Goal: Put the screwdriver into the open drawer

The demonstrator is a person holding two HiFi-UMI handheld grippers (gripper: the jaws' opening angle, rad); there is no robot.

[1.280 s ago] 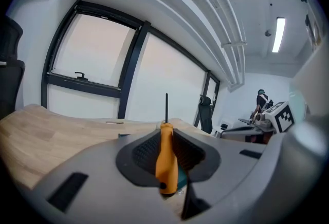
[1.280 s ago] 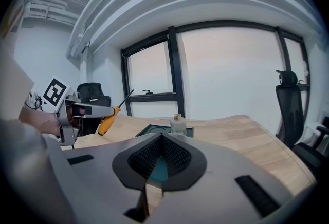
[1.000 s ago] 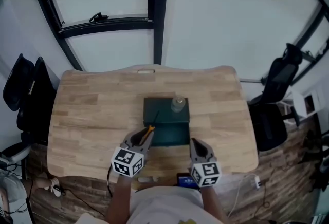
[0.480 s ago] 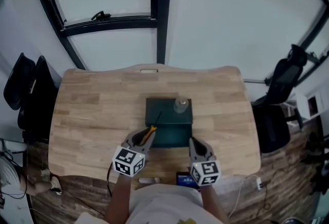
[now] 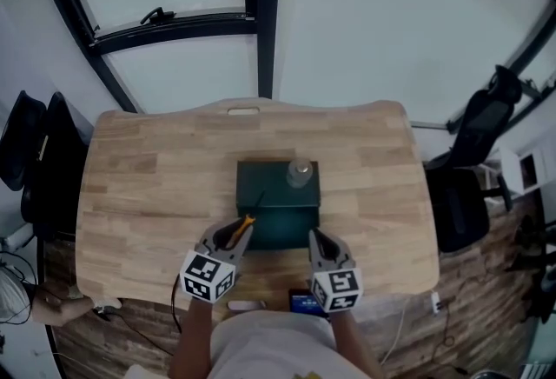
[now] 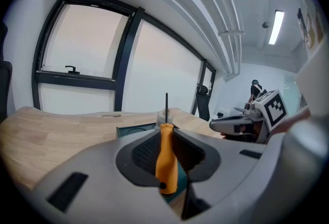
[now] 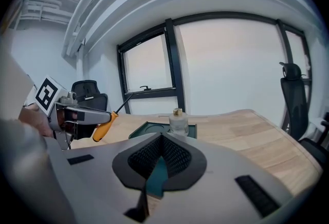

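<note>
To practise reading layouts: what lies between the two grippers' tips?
The dark green drawer box, its near end, seen in the head view between left gripper and right gripper.

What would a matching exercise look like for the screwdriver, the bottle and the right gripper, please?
Things:
1. screwdriver
2. bottle
3. right gripper

States:
A. standing on top of the green drawer unit
B. shut, with nothing between its jaws
C. clamped in the left gripper

Pairs: 1-C, 2-A, 3-B.
</note>
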